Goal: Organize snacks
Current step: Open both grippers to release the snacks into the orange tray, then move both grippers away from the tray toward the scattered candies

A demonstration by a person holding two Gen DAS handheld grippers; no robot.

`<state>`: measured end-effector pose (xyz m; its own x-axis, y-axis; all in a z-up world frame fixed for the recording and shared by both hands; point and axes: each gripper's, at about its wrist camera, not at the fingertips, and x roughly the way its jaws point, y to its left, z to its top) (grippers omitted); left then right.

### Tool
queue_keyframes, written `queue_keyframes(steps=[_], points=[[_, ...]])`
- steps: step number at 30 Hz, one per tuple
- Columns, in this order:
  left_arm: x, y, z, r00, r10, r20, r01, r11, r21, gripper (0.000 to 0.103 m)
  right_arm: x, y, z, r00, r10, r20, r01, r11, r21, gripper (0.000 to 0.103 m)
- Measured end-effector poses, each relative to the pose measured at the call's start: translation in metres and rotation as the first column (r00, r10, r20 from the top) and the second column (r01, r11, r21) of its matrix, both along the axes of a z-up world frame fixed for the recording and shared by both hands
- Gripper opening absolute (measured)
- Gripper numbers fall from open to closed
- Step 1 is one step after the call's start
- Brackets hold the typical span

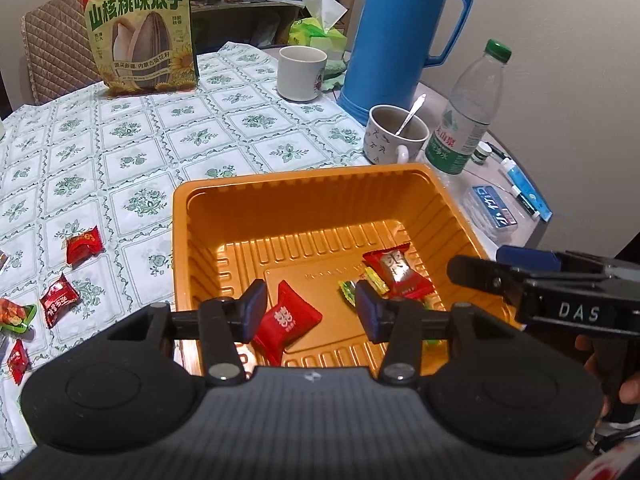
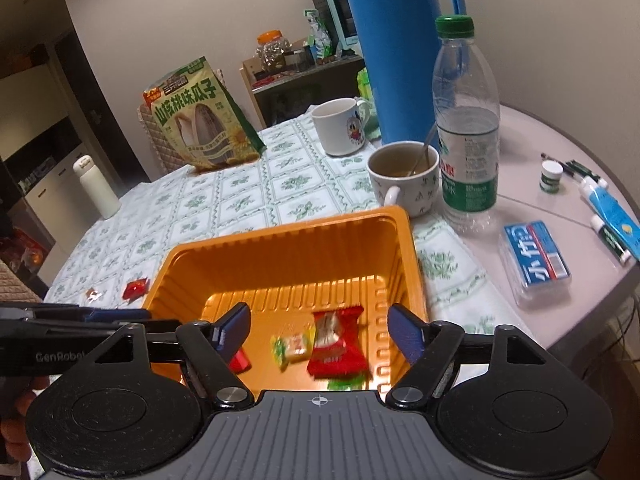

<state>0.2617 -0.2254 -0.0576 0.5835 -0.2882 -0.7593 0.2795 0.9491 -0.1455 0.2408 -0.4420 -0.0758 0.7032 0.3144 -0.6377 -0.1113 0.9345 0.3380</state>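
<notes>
Candies [image 1: 287, 322] lie in an orange tray [image 1: 280, 184] at frame centre. Left gripper [image 1: 310, 312] and right gripper [image 2: 318, 334] hover above it, jaws released, gripping nothing.

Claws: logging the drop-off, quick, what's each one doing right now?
Left claw: open, holding nothing, above the orange tray.
Right claw: open, holding nothing.

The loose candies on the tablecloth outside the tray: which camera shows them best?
The left wrist view: several red candies on the tablecloth lie clear left of the orange tray. The right wrist view shows only two small ones beyond the tray's left rim.
</notes>
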Motion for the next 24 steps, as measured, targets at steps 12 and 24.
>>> queue_keyframes(steps=[12, 24], points=[[-0.038, 0.02, 0.013, 0.999, 0.029, 0.025, -0.029, 1.0, 0.002, 0.048, -0.034, 0.016, 0.01, 0.998, 0.055, -0.023, -0.056, 0.998, -0.025, 0.078], [-0.066, 0.072, 0.012, 0.997, 0.072, 0.028, -0.072, 0.997, -0.011, 0.048, -0.051, 0.053, 0.015, 0.994, 0.093, -0.061, -0.093, 0.996, -0.007, 0.078]])
